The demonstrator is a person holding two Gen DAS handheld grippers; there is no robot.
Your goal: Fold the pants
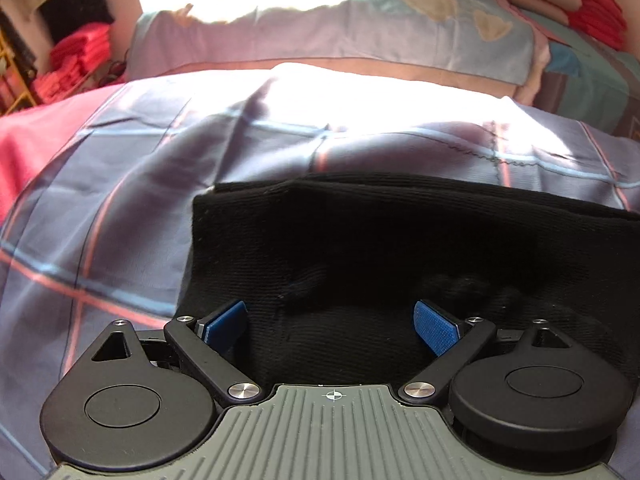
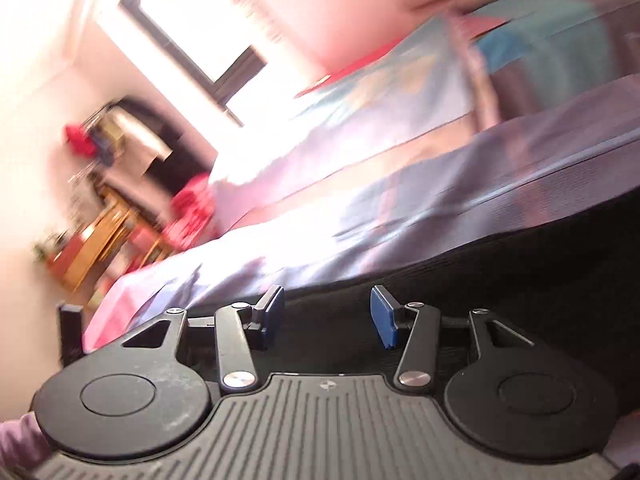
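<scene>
Pants [image 1: 400, 248] first: black knit, folded into a wide flat block, lying on the bed right in front of both claws. The bed [image 1: 132, 184] takes up most of the left wrist view, covered in a bluish-purple sheet with pink and light-blue grid lines, and strong sunlight washes out the middle of it. At the far end a pillow [image 1: 340, 32] with a pale blue case and beige blotches lies across the bed. Off to the left a shelf holds stacks of red cloth [image 1: 80, 56]. The right wrist view is tilted and blurry, but it shows a bright window [image 2: 192, 28] on a pale wall. The left claw [image 1: 330, 322] is spread wide over the near edge of the pants, gripping nothing. The right claw [image 2: 328, 316] is also parted, blue pads apart with the dark fabric just beyond.
</scene>
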